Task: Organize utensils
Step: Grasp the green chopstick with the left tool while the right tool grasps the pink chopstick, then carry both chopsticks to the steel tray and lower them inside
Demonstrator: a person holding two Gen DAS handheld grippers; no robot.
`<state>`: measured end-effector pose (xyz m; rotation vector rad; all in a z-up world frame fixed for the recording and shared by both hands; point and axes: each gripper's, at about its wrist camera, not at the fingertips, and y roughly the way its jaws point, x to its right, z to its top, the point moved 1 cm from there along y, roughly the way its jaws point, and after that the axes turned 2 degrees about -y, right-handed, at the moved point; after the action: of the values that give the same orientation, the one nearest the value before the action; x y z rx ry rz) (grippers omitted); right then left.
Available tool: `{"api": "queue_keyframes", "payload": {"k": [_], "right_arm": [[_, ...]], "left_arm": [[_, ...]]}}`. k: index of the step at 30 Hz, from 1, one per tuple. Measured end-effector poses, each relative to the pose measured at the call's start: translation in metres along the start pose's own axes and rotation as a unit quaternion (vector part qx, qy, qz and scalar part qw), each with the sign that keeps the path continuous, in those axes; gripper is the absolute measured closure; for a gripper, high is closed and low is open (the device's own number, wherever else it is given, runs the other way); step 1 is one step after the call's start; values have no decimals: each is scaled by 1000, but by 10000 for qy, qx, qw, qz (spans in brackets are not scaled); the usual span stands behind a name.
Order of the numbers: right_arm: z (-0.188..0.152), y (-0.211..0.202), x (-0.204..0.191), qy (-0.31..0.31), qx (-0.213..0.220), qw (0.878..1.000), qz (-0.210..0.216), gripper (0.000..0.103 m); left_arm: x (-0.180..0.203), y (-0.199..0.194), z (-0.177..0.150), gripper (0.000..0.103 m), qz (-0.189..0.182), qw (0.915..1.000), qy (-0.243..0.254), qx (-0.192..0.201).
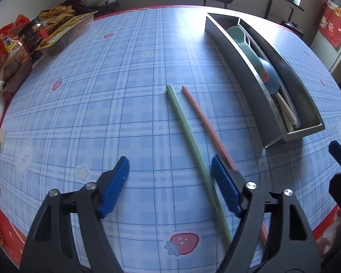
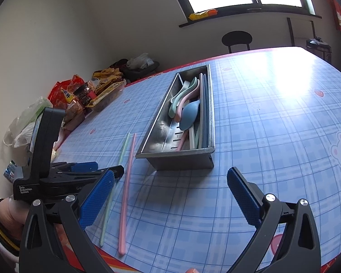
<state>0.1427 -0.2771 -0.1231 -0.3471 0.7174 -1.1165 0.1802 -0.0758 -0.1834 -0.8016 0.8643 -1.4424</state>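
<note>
Near the front edge of the plaid vinyl surface (image 1: 102, 104), the left tool (image 1: 170, 186) and right tool (image 2: 170, 195) gaped wide, ribbed blue pads empty. Slender green chopstick (image 1: 188, 134) and pink chopstick (image 1: 204, 118) lay alongside (matte plastic). Farther back, toward the right edge, stood the long steel tray (image 1: 245, 77) with pastel spoons (image 1: 247, 47).

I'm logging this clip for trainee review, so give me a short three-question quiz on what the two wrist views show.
1. True or false: the long pale green chopstick and the long pink chopstick lie on the blue plaid tablecloth, outside the grey metal utensil tray.
2. Which is in the tray? A) blue spoon B) steel fork C) knife
3. Fill in: the left gripper holds ____.

Key: 1 true; 2 A; 3 nothing, its jaws stand apart with the green chopstick by one finger. The right gripper is also open.
</note>
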Motion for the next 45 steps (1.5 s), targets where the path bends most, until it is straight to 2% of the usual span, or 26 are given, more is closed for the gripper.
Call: {"api": "queue_keyframes", "payload": {"k": [2, 4, 6, 8, 10, 15, 18, 21, 24, 29, 35, 41, 45], "right_arm": [[-1, 1, -5, -104, -38, 9999, 27, 6], [-1, 3, -11, -254, -74, 9996, 39, 7], [-2, 6, -19, -437, -155, 9989, 91, 20], [-4, 10, -28, -641, -283, 9975, 136, 30], [-5, 15, -36, -849, -419, 9954, 166, 38], [-11, 32, -56, -1382, -928, 9860, 104, 64], [-14, 40, -70, -1696, -1129, 9790, -51, 70], [-15, 51, -79, -1750, -1322, 9756, -104, 75], [-17, 63, -89, -1879, -1469, 9708, -240, 77], [-15, 74, -100, -2001, -1552, 9662, -486, 81], [-14, 79, -104, -2000, -1429, 9671, -650, 95], [-19, 78, -110, -2131, -1167, 9668, -789, 97], [-13, 60, -105, -1947, -711, 9751, -787, 97]], "left_arm": [[-1, -3, -5, 50, -32, 9998, 163, 89], [-4, -6, -9, 57, -202, 9990, 359, 175], [-11, -8, -12, 65, -331, 9978, 516, 264], [-22, -10, -15, 83, -410, 9971, 564, 303], [-36, -11, -18, 88, -527, 9964, 576, 329], [-69, -15, -29, 92, -599, 9947, 676, 494], [-81, -16, -33, 92, -714, 9935, 668, 583], [-85, -17, -37, 92, -809, 9917, 703, 715], [-86, -17, -42, 92, -818, 9900, 768, 860], [-93, -17, -40, 91, -1061, 9889, 612, 841], [-92, -17, -41, 91, -1107, 9882, 630, 855], [-99, -21, -41, 92, -1324, 9855, 508, 928], [-108, -31, -43, 93, -1484, 9808, 328, 1222]]}}
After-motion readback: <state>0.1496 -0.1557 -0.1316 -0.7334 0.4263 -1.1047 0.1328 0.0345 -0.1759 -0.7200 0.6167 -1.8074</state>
